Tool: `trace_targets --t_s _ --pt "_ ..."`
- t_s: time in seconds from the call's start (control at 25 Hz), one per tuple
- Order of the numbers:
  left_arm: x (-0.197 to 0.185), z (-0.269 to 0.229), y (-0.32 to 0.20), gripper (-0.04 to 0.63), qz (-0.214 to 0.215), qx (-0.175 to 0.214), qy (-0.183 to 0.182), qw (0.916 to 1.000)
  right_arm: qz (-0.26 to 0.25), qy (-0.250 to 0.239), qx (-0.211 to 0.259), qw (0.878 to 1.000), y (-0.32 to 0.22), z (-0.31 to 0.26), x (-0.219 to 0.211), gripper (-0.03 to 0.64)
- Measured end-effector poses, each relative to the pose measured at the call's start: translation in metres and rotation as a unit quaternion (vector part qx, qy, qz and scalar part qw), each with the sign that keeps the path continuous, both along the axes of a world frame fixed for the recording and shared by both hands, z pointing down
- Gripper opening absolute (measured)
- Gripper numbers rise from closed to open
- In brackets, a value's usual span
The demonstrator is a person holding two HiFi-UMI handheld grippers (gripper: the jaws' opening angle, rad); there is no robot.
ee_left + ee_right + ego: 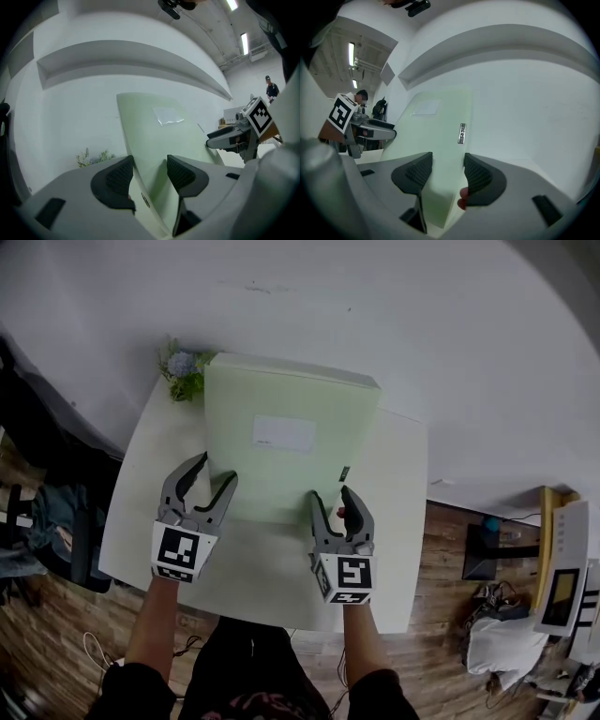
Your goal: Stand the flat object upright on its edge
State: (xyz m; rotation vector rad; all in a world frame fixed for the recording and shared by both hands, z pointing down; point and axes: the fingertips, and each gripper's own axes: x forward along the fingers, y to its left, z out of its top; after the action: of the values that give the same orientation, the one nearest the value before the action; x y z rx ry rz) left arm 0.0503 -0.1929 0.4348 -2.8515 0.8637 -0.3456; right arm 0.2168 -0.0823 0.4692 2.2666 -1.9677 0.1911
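A pale green flat box (281,465) with a white label stands nearly upright on its lower edge on the white table (272,587), its top close to the wall. My left gripper (216,470) straddles its lower left corner. In the left gripper view the box (159,140) passes between the pads of that gripper (150,171), which press on its thickness. My right gripper (330,493) holds the lower right corner the same way. In the right gripper view the box (440,136) fills the gap between the pads of that gripper (447,171).
A small plant with blue flowers (185,371) sits at the table's back left corner, just beside the box. A white wall rises behind the table. On the wooden floor to the right stand white equipment (562,568) and other clutter. A person (271,88) stands far off.
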Motion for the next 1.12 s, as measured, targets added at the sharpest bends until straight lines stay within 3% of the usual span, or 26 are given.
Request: trace_targets --t_s 1.12 --pt "-0.037 0.002 0.062 0.235 -0.026 0.053 0.015 0.9981 -0.025 0.028 0.034 0.999 0.053 0.0 -0.033 0.207"
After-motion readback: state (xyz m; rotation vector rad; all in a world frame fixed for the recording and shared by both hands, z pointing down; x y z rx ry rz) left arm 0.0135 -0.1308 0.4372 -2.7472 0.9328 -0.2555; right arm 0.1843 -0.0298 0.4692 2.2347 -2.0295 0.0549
